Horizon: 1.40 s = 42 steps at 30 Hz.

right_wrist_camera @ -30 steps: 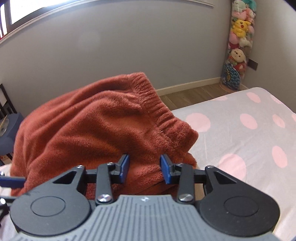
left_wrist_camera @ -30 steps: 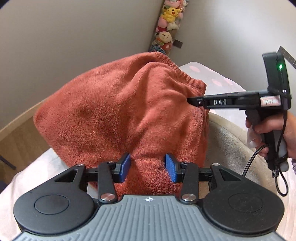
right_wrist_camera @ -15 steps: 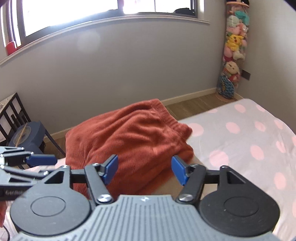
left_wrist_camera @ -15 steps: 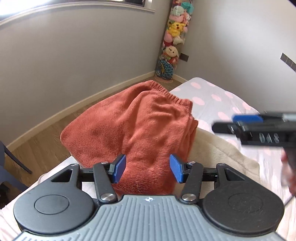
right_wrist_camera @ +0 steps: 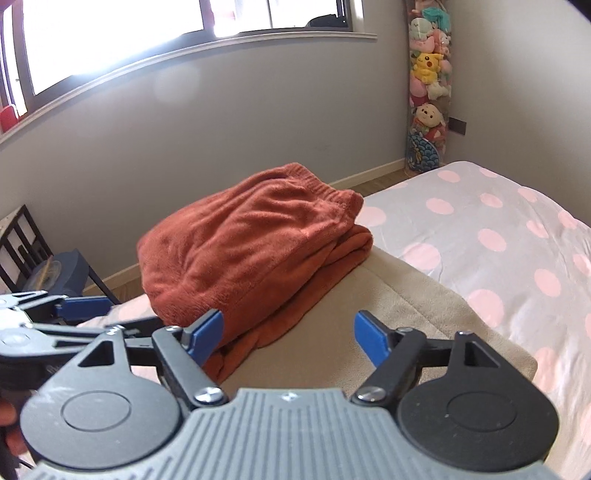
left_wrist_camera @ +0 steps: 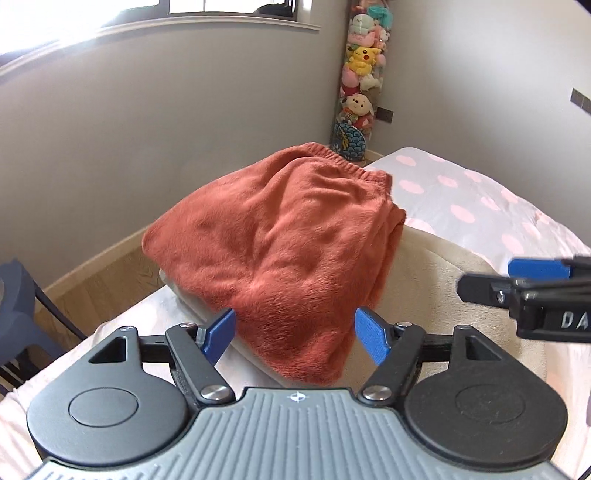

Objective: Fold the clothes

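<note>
**A:** Risk now? Both grippers spread wide and empty: left gripper (left_wrist_camera: pixel 295 334), right gripper (right_wrist_camera: pixel 288 332), jaws just been opening. Folded rust fleece garment (left_wrist_camera: pixel 280 236) sits at the bed's corner.

**B:** Overhanging, I'd judge; a nudge could slide it floorward or undo the fold.

**A:** Underneath, beige blanket (right_wrist_camera: pixel 388 317) on polka-dot sheet (right_wrist_camera: pixel 480 229); grey walls, window (right_wrist_camera: pixel 147 33), plush toys (right_wrist_camera: pixel 428 74) cornered.
</note>
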### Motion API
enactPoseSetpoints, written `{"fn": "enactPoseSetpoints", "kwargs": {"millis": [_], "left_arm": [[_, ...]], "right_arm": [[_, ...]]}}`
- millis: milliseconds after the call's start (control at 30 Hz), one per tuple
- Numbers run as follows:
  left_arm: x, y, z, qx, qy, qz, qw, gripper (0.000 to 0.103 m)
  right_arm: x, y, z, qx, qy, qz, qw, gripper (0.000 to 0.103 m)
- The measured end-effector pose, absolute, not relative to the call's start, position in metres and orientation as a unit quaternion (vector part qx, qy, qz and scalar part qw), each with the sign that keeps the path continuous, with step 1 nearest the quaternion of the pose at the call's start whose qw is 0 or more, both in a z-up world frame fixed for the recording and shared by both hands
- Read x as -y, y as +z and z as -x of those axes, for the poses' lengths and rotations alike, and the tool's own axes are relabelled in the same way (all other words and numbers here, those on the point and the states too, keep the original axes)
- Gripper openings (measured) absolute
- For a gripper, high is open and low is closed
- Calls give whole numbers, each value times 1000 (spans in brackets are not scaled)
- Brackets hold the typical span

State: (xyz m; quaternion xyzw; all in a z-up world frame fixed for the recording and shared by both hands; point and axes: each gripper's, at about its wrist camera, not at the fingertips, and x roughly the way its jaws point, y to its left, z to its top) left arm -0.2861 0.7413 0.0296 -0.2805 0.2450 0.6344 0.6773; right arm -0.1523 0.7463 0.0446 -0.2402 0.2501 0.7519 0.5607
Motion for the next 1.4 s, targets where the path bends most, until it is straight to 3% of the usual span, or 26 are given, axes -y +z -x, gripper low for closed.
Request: {"fn": "enactPoseSetpoints", "kwargs": {"millis": [67,133,500,633,867,1133,1400], "left_arm": [[-747,27,303,-238,632,283,681,66],[-758,27,322,-230,628,288,686,59],[-854,25,385,-250,604,240,717,49],[-882,10,393,-262,596,231,723,45],[-907,-21,402,-261,594,243,721,43],[-924,-52,410,-267,600,258,709,48],[-912,-27,408,-292,620,196,701,50]], "right_arm": [[-749,38,156,-243,756,244,557,56],[-756,34,160,-236,761,249,551,51],[-822,22,207,-219,772,227,552,49],[-846,13,225,-214,765,217,567,44],[-866,-25,226,-239,748,224,578,25],[-865,-54,203,-281,739,194,580,25],[-829,-37,207,-249,742,173,599,28]]}}
